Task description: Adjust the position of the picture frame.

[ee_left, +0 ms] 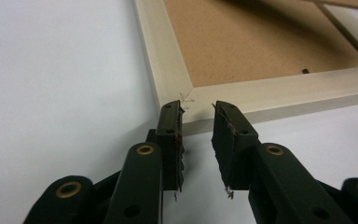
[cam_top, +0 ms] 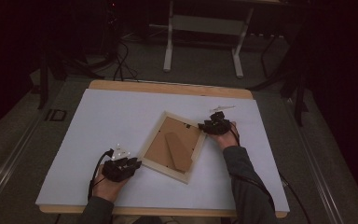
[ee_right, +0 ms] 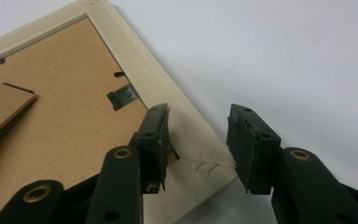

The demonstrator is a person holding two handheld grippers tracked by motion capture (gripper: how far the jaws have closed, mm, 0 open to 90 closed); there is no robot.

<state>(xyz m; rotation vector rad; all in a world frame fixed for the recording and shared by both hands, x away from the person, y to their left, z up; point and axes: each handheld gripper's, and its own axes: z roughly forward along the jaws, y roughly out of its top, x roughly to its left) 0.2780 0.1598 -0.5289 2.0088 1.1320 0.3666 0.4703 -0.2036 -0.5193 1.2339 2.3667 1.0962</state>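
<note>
The left gripper [ee_left: 197,112] has its jaws a little way apart, and they hold nothing. A corner of the picture frame [ee_left: 261,93] sits right in front of the gap, and the pads do not press on it. The right gripper [ee_right: 198,126] has its jaws spread wider, with the frame's pale edge under the gap between them; it holds nothing either. The frame lies flat and face down near the middle of the white tabletop [cam_top: 107,112], turned at a slant. In the high view the left gripper [cam_top: 133,164] is at the frame's [cam_top: 156,151] near left corner, and the right gripper [cam_top: 205,126] is at its far right corner. The frame has a pale wooden rim and a brown back with a stand flap [cam_top: 179,151] and small metal clips [ee_right: 121,98].
</note>
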